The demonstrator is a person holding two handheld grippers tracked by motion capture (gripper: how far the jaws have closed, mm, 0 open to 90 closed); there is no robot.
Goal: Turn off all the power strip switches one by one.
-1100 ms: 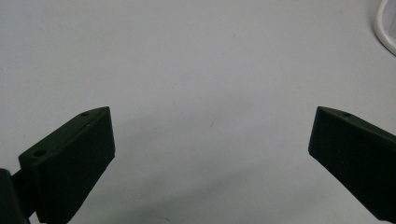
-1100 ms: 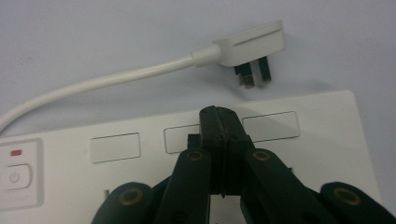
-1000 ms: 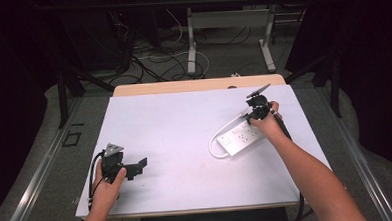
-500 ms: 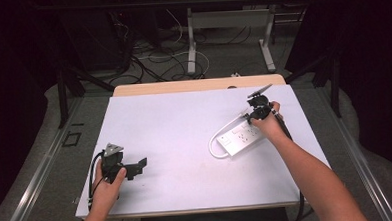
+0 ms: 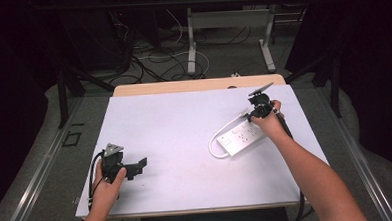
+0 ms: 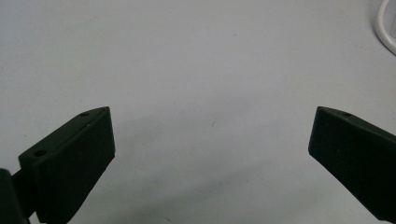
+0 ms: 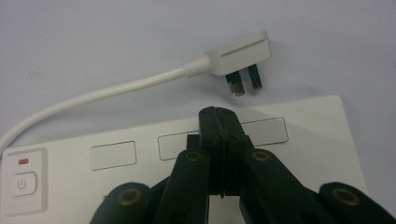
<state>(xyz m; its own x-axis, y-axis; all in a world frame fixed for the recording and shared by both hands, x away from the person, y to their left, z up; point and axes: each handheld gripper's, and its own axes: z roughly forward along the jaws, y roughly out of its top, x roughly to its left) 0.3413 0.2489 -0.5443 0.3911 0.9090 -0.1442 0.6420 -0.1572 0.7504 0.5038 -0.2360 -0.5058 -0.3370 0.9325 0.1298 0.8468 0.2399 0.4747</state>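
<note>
Since the earlier frames almost nothing has moved; both grippers stay put, so no step appears begun.

High view: the left gripper (image 5: 136,167) rests at 8 o'clock on the matte white table (image 5: 174,126); the right gripper (image 5: 256,108) sits at 2 o'clock over the strip (image 5: 240,136).

Left gripper view: jaws wide apart, empty.

Right gripper view: jaws closed, holding nothing, above the smooth plastic strip; its plug (image 7: 240,58) lies beyond, at 12 o'clock.

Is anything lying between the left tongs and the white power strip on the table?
Nothing visible does. The left tongs sit open near the table's front left, and only bare white tabletop stretches to the power strip; its looping cable curls at the strip's near end. The right tongs are shut above the strip.
</note>
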